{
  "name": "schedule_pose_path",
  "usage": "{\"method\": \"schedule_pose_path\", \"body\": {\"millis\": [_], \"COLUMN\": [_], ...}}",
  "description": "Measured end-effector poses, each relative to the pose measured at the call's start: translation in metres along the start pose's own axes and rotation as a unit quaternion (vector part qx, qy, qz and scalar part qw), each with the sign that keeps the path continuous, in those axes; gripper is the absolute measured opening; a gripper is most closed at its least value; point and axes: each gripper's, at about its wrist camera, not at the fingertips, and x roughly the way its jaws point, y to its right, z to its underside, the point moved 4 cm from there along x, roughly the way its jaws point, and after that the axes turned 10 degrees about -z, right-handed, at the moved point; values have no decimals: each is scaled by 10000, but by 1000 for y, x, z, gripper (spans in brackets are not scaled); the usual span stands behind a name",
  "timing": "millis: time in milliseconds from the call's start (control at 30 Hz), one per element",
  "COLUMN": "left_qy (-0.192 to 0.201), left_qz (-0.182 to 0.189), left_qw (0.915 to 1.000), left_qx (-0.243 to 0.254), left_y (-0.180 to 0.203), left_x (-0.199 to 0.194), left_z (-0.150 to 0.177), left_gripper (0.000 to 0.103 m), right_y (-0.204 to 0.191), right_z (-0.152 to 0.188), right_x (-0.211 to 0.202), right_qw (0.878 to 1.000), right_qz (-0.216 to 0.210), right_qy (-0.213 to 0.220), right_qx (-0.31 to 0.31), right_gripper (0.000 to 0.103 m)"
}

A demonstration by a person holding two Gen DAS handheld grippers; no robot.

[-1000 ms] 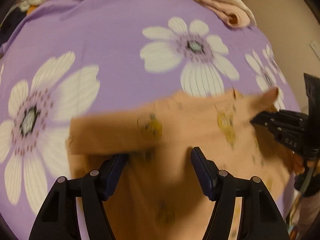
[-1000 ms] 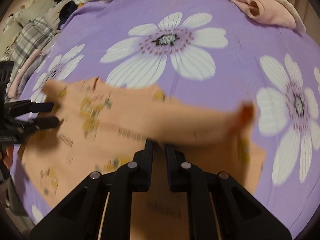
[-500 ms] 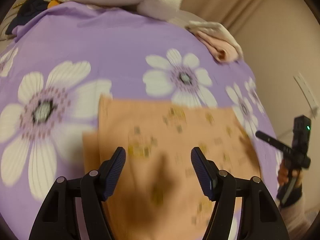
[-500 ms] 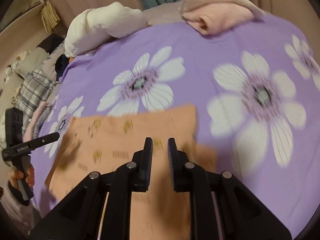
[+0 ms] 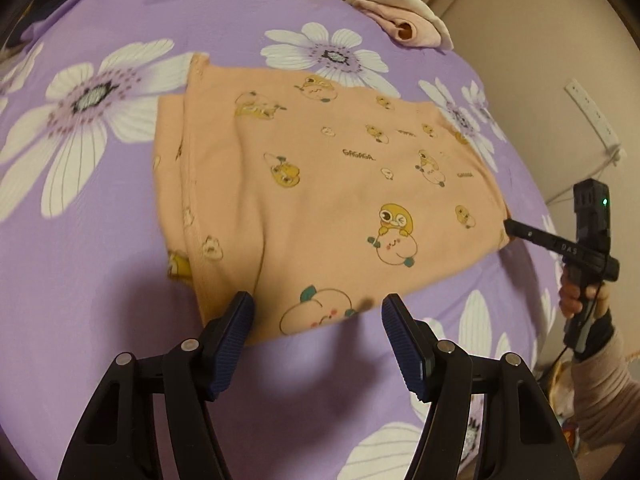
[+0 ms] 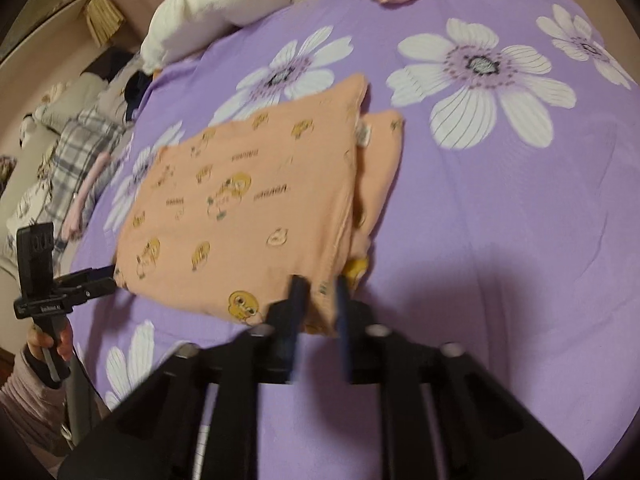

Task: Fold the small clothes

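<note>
An orange garment (image 5: 320,180) printed with yellow cartoon figures lies folded flat on the purple flowered bedspread (image 5: 100,260). My left gripper (image 5: 318,320) is open and hovers at the garment's near edge, one finger on each side of a printed peach. The right wrist view shows the same garment (image 6: 248,200). There the jaws of my right gripper (image 6: 320,292) are closing, blurred, with the garment's near corner between them. From the left wrist view the right gripper (image 5: 510,227) is a thin shut tip at that corner. The left gripper (image 6: 106,280) stands open at the garment's far-left corner.
Folded pink clothes (image 5: 400,24) lie at the bed's far edge. A white bundle (image 6: 212,12) and plaid clothing (image 6: 76,152) sit beyond the left side. A wall with a socket strip (image 5: 592,116) is to the right. A person's hand (image 5: 584,300) holds the right gripper.
The garment, blurred and in motion a second ago, now lies still and folded. Both grippers have drawn back from over the cloth to its near edge.
</note>
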Motion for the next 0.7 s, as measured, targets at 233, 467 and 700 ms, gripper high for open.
{"method": "schedule_pose_path", "body": {"millis": [233, 467, 700], "left_qy": [-180, 275, 444], "left_qz": [158, 384, 648], "left_qw": [9996, 9959, 9824], "left_qx": [-173, -774, -1693], "left_y": [-8, -25, -56], "left_x": [-2, -36, -30], "left_z": [18, 24, 7], "left_gripper": [64, 65, 69], "right_y": [4, 5, -28], "right_z": [13, 6, -4], "right_x": [-17, -19, -25], "right_qw": [10000, 9976, 9968], "right_qz": [49, 654, 431], "right_qy": [-36, 5, 390], "right_qx": [-64, -213, -549], "right_gripper": [6, 17, 26]}}
